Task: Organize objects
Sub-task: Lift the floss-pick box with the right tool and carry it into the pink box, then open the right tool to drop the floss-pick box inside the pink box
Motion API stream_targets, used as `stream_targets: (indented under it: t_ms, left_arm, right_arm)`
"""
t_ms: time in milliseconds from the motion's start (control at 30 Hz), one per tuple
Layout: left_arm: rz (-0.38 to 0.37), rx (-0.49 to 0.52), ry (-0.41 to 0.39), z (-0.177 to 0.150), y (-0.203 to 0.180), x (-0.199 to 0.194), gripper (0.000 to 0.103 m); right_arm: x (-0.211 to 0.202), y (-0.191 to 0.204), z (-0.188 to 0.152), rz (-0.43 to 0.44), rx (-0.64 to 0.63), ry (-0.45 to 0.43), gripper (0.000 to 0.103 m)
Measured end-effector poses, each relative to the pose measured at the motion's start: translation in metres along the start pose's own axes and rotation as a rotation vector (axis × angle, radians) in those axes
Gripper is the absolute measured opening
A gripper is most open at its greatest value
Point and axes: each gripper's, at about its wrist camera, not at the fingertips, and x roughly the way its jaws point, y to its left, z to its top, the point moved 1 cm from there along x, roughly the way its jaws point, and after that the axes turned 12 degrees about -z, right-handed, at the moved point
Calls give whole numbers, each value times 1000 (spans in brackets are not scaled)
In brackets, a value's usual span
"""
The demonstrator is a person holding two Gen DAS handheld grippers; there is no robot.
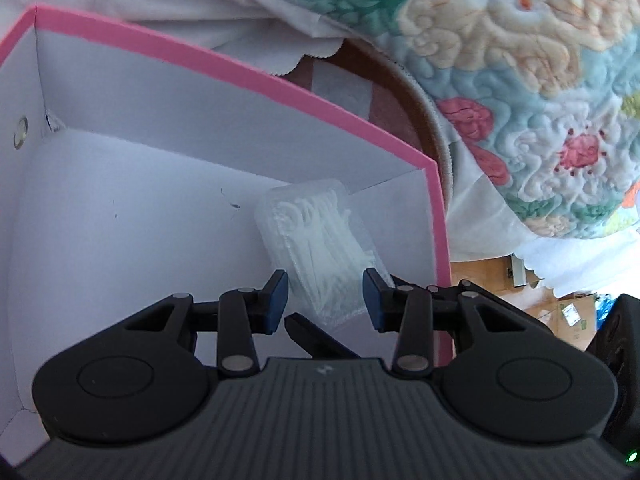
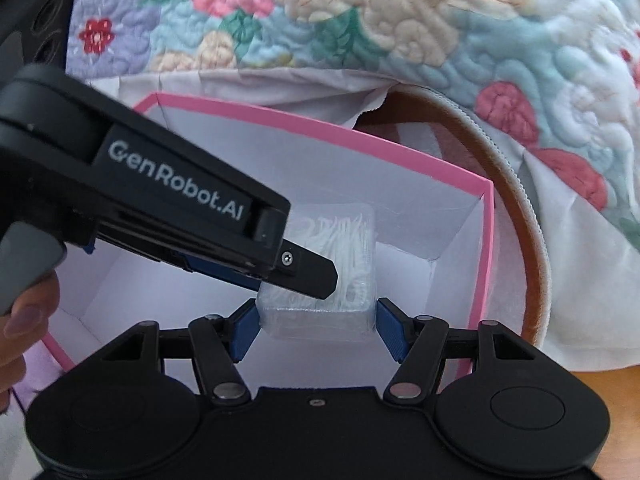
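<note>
Two grippers reach down into a pink-rimmed cardboard box with a white inside, which sits against a flowered quilt. The right gripper has its blue pads pressed on either side of a clear plastic case of floss picks, holding it low inside the box near the right-hand corner. The left gripper comes in from the side, one of its fingers crossing over the case. Its blue pads stand apart with nothing pressed between them, though the case shows beyond the gap. A hand holds the left gripper's handle.
</note>
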Motion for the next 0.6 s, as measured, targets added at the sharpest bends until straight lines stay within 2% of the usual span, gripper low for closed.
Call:
stream_targets:
  t_ms: [167,367,433,533,600]
  left_arm:
    - [6,-25,4,0,10,3,37]
    - [43,-45,10,-2,21,8,36]
    - [88,-29,8,-2,19,10,36]
    - [180,3,26,-2,15,18,36]
    - [231,25,49,-3,14,27,35]
  right_arm:
    - [9,2,11,-5,-43,25,68]
    - [19,18,7,-37,-124,53,67]
    - [22,19,8,-28,-113,64,67]
    - [19,12,7,71,-50,87,67]
    - [13,10,4,77,-52,74,66]
